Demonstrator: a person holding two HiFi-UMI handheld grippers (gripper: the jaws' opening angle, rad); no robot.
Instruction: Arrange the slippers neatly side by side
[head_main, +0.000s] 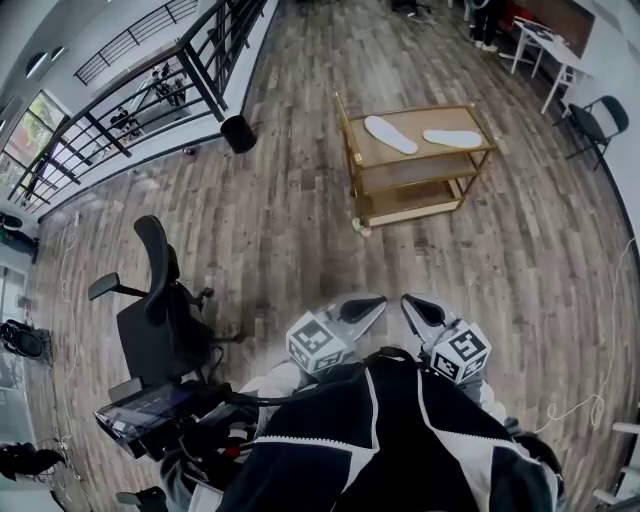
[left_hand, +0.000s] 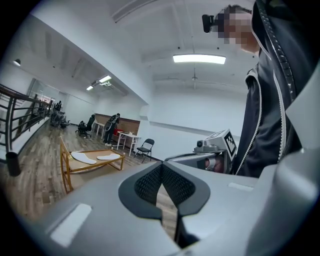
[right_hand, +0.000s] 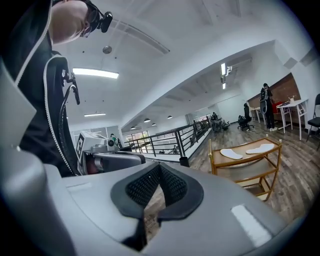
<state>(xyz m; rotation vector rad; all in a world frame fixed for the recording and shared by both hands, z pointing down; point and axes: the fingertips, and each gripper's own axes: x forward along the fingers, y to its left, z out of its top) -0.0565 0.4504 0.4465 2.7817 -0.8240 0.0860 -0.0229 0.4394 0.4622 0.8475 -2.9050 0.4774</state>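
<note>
The left gripper (head_main: 365, 305) and the right gripper (head_main: 415, 306) are pointing side by side just in front of the person, each with its jaws pressed together on nothing. The two white slippers are lying well ahead of both pairs of jaws on the top shelf of a wooden cart (head_main: 425, 157). The left slipper (head_main: 390, 134) is sitting roughly straight out from the left jaws with its long axis slanting, and the right slipper (head_main: 452, 138) is lying crosswise, ahead and slightly right of the right jaws, so the pair is splaying, not running parallel. Neither gripper is looking clearly nearer, so each slipper is probably falling to the jaws on its own side.
</note>
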